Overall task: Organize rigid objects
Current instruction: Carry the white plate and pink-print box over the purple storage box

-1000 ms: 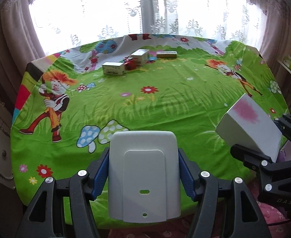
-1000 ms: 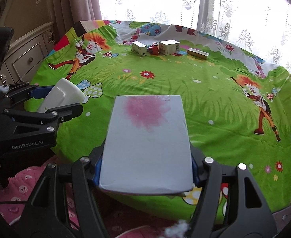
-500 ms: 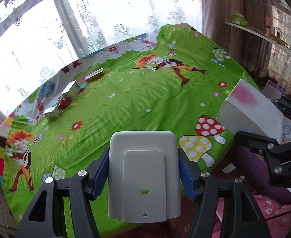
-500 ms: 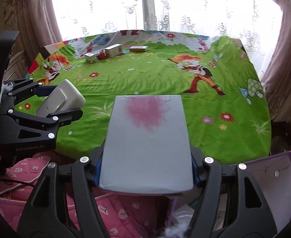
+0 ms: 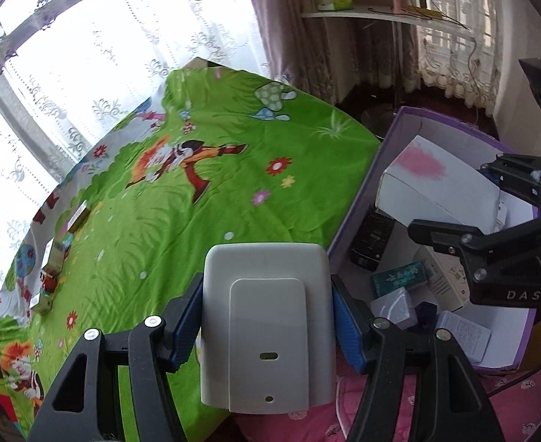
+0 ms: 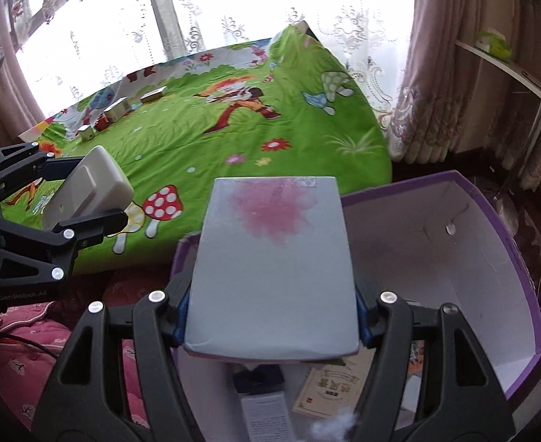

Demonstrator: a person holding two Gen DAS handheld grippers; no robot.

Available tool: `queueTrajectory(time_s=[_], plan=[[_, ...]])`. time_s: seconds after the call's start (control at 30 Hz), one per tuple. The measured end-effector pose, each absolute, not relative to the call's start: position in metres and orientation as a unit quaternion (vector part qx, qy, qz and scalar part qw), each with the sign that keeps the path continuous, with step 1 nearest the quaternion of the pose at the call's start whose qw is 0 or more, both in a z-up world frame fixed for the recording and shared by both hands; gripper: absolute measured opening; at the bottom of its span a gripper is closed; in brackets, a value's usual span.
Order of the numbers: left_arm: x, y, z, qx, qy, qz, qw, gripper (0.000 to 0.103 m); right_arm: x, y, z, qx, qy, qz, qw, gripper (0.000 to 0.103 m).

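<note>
A: The left gripper (image 5: 266,316) has its blue-padded fingers (image 5: 187,316) about half spread and pressed on both sides of a grey-white plastic casing (image 5: 266,324), a raised panel with a slot and a small hole facing the camera. Where is it relative to the purple box?

B: Just beside the purple box (image 5: 347,217), on the side of the green cartoon cloth (image 5: 196,221), over the edge of the cloth-covered surface. From the right wrist view the same casing (image 6: 90,188) hangs well clear of the box's near corner.

A: And the right gripper (image 6: 270,313)?

B: Its fingers (image 6: 182,313) stand at a similar half spread and clamp a white carton with a pink blotch (image 6: 274,269) by its long edges. The carton is held above the open purple box (image 6: 491,265), over the half nearest the cloth, not touching its white lining.

A: What lies inside the box?

B: A black remote-like item (image 5: 373,239), a teal packet (image 5: 399,280), a small silvery pack (image 5: 395,305) and printed leaflets (image 5: 462,331); the print is too small to read.

A: Anything else on the cloth?

B: A row of small cartons (image 6: 119,110) with a red item (image 6: 101,122) among them, at the edge of the cloth far from the box, by the lace curtains (image 6: 233,3). A pink quilted fabric (image 6: 16,350) lies below the box's near corner
</note>
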State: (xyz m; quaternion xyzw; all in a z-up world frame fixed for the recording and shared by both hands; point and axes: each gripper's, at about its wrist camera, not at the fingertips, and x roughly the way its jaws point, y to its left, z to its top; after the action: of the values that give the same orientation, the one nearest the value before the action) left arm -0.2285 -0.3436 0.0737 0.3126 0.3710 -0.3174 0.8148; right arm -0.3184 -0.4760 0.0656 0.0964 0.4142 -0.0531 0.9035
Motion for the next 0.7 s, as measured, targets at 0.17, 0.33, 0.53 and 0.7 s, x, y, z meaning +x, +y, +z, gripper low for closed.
queueTrajectory(time_s=[0.17, 0.33, 0.53, 0.7], plan=[[-0.243, -0.375, 0.064, 0.339, 0.377, -0.354, 0.786, 0.064, -0.333, -0.511, 0.056, 0.120, 0.425, -0.100, 0.892, 0.069], [-0.256, -0.400, 0.055, 0.356, 0.381, -0.381, 0.764, 0.064, -0.347, -0.537, 0.048, 0.135, 0.436, -0.138, 0.879, 0.069], [-0.270, -0.422, 0.045, 0.381, 0.380, -0.401, 0.742, 0.064, -0.355, -0.558, 0.043, 0.147, 0.443, -0.164, 0.869, 0.069], [-0.279, -0.434, 0.040, 0.399, 0.375, -0.415, 0.727, 0.064, -0.357, -0.566, 0.041, 0.148, 0.450, -0.177, 0.863, 0.069]])
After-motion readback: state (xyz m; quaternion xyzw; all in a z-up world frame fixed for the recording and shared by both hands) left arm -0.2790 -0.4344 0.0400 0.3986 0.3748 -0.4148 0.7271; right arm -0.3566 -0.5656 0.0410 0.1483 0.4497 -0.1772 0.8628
